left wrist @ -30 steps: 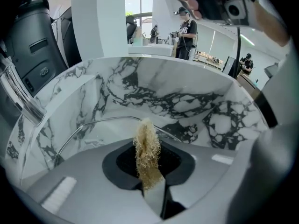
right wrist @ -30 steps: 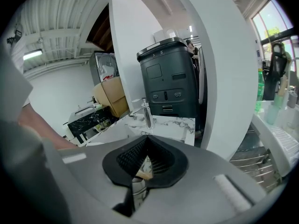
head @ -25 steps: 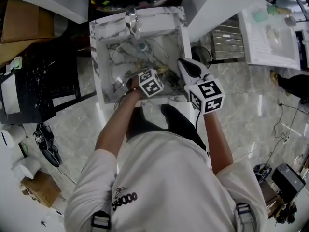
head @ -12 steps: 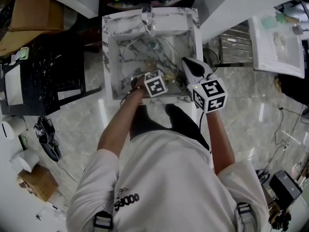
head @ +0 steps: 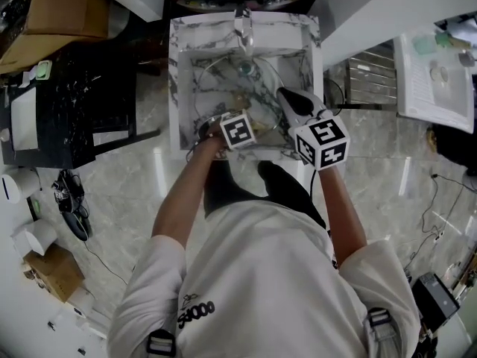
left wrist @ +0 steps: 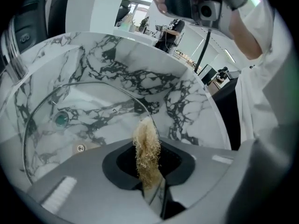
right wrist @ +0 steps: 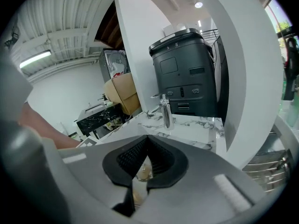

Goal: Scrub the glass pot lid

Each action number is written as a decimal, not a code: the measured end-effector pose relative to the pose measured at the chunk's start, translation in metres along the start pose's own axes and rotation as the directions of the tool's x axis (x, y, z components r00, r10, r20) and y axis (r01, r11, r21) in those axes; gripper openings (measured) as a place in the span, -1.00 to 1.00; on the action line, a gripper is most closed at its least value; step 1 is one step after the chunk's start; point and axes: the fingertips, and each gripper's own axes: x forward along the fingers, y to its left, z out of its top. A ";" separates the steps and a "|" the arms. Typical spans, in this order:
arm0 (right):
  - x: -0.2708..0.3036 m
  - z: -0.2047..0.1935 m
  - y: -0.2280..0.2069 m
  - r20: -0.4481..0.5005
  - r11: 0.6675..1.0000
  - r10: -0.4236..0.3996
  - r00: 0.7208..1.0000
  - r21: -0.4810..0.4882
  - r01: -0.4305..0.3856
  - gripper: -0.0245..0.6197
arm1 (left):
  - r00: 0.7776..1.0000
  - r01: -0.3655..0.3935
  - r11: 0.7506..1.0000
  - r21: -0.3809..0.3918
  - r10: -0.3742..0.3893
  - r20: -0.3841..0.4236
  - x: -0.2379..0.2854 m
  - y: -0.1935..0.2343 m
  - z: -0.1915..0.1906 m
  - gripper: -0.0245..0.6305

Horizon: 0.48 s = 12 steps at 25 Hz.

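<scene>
The glass pot lid lies tilted in the marble sink, and its metal rim curves across the basin. My left gripper is shut on a tan fibrous scrubber, whose tuft pokes out past the jaws against the lid's near rim. In the head view the left gripper is low in the basin's front. My right gripper hovers over the sink's right wall, above the lid. Its jaws are shut tip to tip, with only a small tan spot showing through the gap below.
A chrome faucet stands at the sink's back edge, and the drain shows through the lid. A black table is at the left, a white counter at the right. A dark machine stands behind the faucet.
The head view has drifted, so the sink sits further right in frame. Both grippers keep much the same pose at the sink's front and right.
</scene>
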 end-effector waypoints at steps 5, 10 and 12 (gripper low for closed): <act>0.012 0.003 0.007 -0.007 0.999 0.037 0.999 -0.017 -0.037 -0.91 | 0.998 0.011 0.999 -0.046 -0.014 -0.062 -0.003 0.000 -0.017 -0.74; 0.022 0.003 0.014 -0.016 0.997 0.075 0.997 -0.022 -0.075 -0.91 | 0.986 -0.028 0.994 -0.101 0.011 -0.165 -0.007 0.006 -0.046 -0.74; 0.025 0.004 0.016 -0.019 0.996 0.087 0.996 -0.023 -0.088 -0.91 | 0.982 -0.055 0.988 -0.142 0.028 -0.184 -0.009 0.011 -0.054 -0.74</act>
